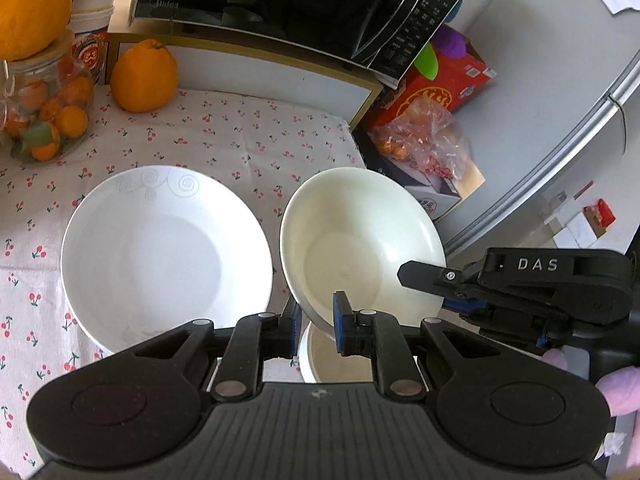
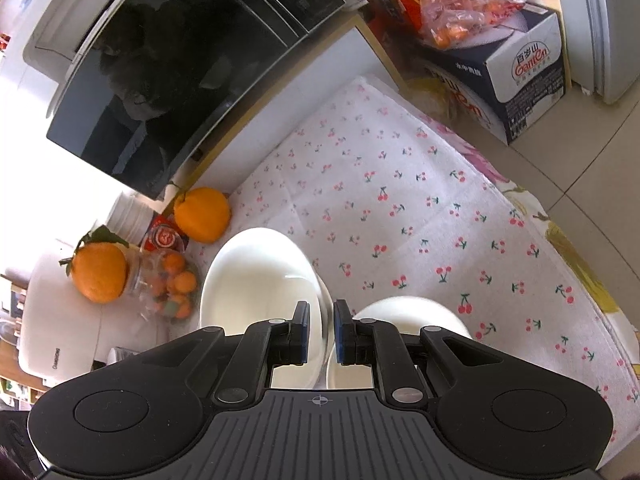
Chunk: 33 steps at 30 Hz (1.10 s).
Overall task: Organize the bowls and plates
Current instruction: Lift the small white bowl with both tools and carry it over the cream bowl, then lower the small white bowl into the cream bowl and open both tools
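1. Both grippers grip one cream bowl, which is lifted and tilted above the surface, a top spread with a cherry-print cloth.
2. The left gripper is clamped on the bowl's near rim, with its blue pads on either side of the wall.
3. The right gripper pinches the same bowl's rim from the right side; in its own view its pads are nearly together on the thin rim of the bowl.
4. A second white bowl sits directly under the lifted bowl, mostly hidden, so its exact shape is hard to judge.
5. A white plate with faint swirl decoration lies flat just left of the lifted bowl.
6. Beyond the plate stands an orange fruit; left of it is a glass jar of small oranges.
7. A black microwave sits on a raised shelf behind the lifted bowl.
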Tool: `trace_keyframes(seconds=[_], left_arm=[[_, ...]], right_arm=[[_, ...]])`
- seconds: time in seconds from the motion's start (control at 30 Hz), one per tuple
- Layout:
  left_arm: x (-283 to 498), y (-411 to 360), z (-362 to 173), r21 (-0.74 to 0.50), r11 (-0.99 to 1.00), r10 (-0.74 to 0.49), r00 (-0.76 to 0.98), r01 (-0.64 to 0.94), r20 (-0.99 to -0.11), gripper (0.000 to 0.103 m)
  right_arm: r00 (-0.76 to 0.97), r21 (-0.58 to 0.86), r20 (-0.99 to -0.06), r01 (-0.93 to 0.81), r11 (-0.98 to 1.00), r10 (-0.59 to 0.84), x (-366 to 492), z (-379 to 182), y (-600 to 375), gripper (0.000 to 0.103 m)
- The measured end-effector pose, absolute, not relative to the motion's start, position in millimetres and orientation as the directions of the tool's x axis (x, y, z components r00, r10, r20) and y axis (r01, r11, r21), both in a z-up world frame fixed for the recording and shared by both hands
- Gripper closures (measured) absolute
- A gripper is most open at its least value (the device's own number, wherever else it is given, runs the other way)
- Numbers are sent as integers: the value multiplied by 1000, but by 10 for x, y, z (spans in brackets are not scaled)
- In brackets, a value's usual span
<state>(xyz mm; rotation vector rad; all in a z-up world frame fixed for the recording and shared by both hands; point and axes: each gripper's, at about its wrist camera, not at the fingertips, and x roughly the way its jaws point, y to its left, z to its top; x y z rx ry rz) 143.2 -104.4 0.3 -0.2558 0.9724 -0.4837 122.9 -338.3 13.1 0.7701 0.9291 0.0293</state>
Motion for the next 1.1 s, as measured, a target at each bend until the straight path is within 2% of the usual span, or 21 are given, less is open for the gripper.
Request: trace_keyframes(seconds=[0.5,1.1], left_arm=[[1370,-1086,-107,-450,849,-529,403,278,-747,86],[1332,-1274,-283,-448,847,-525,311,287,-793,86]], right_arm=[[596,583,-730,287,760,334,1093,107,-3441,88],[504,495,-812,330,804,293,981,-97,-3527,87]])
